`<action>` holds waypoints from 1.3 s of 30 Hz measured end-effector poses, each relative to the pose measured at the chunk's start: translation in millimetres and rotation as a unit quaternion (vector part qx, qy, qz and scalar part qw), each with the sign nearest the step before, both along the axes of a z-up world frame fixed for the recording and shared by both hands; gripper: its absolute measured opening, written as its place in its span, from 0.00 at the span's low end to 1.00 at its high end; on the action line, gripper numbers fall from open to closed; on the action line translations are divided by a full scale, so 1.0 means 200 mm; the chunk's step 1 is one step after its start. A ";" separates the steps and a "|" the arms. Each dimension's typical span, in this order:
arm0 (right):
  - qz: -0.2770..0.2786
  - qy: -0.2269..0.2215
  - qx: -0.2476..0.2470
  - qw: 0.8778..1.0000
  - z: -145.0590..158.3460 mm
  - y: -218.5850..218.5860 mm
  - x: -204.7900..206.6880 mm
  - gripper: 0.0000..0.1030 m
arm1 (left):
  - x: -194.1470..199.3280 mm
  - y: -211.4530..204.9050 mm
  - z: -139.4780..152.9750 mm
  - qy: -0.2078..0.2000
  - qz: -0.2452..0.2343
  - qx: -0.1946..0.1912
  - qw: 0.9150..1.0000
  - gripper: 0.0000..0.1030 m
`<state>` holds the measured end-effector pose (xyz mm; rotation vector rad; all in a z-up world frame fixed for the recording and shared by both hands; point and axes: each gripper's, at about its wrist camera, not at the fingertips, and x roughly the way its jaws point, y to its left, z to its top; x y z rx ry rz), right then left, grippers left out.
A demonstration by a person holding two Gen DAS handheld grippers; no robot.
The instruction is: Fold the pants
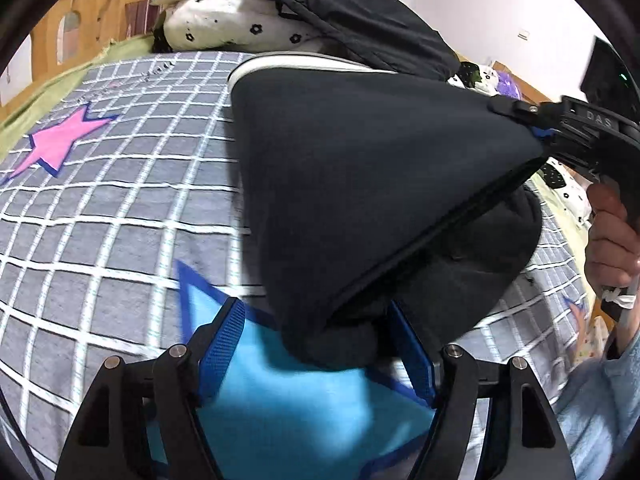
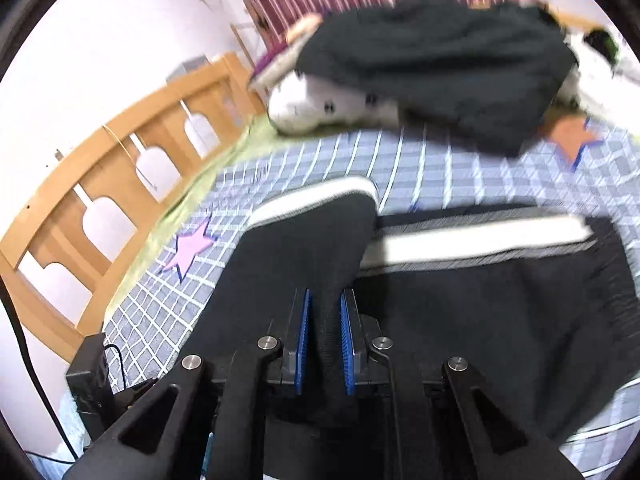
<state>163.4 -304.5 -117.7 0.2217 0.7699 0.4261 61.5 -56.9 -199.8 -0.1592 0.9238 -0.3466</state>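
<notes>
Fold half-started: right hand-held gripper pinches pants, lifted centre frame; left hand-held gripper spread around the lower corner, ungrasped.

Matt black cloth pants lie on checked woven bedspread.

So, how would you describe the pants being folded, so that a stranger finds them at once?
Look at the bed with the grey checked cover printed with stars. The black fleece pants lie near its middle, one corner pinched in the right gripper. Unlike the plain dark garment heaped on the pillows behind, they carry a broad white side stripe.
</notes>
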 end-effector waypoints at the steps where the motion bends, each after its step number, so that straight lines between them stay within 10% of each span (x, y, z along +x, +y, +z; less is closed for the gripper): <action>1: -0.007 -0.013 -0.005 1.000 0.03 -0.05 -0.03 0.13 | 0.00 -0.02 0.01 0.005 -0.001 -0.008 1.000 0.70; 11: -0.146 -0.091 -0.021 0.985 0.20 -0.67 -0.26 0.13 | 0.01 -0.34 0.06 -0.007 -0.044 -0.004 0.999 0.70; 16: -0.215 0.049 -0.113 0.969 -0.11 -0.88 -0.14 0.17 | -0.01 -0.39 0.03 -0.005 -0.051 0.022 0.998 0.69; 26: -0.179 -0.058 -0.139 0.972 0.12 -0.75 -0.29 0.26 | -0.06 -0.27 0.28 -0.026 -0.083 -0.020 0.996 0.68; 31: -0.116 -0.035 -0.214 0.969 0.02 -0.62 -0.20 0.26 | 0.01 -0.33 0.47 -0.076 -0.073 -0.040 0.994 0.70; 37: -0.130 0.036 -0.183 0.974 -0.22 -0.73 -0.22 0.25 | 0.11 -0.51 0.10 0.022 -0.057 0.045 0.997 0.57; 39: -0.136 0.041 -0.181 0.973 -0.23 -0.73 -0.23 0.25 | 0.08 -0.50 -0.03 0.048 -0.061 0.003 0.997 0.56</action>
